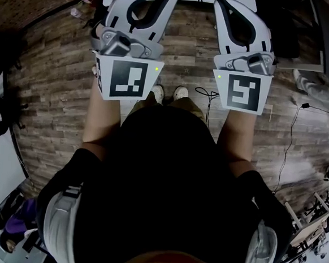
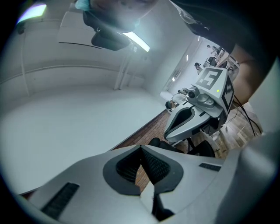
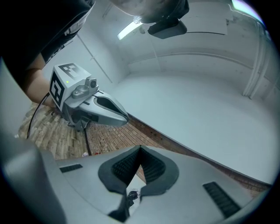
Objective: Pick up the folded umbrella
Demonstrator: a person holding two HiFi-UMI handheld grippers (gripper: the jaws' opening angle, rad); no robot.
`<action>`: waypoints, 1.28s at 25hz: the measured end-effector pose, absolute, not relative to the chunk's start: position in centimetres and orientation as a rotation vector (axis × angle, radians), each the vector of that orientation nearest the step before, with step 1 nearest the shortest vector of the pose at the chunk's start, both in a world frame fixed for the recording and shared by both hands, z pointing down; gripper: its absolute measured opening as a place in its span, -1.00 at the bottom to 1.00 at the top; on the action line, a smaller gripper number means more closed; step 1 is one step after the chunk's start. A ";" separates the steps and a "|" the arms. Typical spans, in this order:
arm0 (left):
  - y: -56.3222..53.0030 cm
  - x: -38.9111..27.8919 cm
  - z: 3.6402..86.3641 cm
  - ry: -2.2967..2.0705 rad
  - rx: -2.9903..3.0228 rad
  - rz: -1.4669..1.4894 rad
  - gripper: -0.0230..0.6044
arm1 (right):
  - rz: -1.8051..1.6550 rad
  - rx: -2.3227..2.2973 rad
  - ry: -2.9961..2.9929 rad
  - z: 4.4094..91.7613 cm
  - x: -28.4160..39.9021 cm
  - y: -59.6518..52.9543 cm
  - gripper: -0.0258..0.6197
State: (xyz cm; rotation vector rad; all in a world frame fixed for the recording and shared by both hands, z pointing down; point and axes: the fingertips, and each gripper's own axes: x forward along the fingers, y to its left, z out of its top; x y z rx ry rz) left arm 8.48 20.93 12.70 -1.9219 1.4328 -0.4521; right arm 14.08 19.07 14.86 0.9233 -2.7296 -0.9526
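Now left gripper [image 2: 141, 149] and right gripper [image 3: 140, 151] both closed tight, nothing between jaws. I find folded umbrella in no view (white table [image 2: 78, 127] ahead, top unseen). I expect light, fabric soft and slippery; I would grip stiff handle.

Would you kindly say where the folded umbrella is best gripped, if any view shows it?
No view shows an umbrella, so no part to grip or side to approach can be judged. The left gripper and right gripper are both shut and empty, beside the white table.
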 end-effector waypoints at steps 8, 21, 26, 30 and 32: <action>20.5 10.0 13.5 1.471 -1.895 -0.487 -0.89 | -0.941 0.871 -2.795 15.2 15.5 18.7 -0.83; 20.5 10.5 13.5 1.513 -1.841 -0.518 -0.89 | -0.922 0.787 -2.841 16.8 16.0 18.4 -0.83; 19.2 9.0 14.2 1.509 -1.843 -0.520 -0.89 | -0.951 0.814 -2.857 16.3 14.6 17.3 -0.83; 17.7 7.9 14.6 1.501 -1.852 -0.510 -0.89 | -0.945 0.829 -2.834 16.9 13.7 15.9 -0.83; 16.7 7.0 14.6 1.496 -1.858 -0.497 -0.89 | -0.941 0.838 -2.835 16.8 13.0 14.9 -0.83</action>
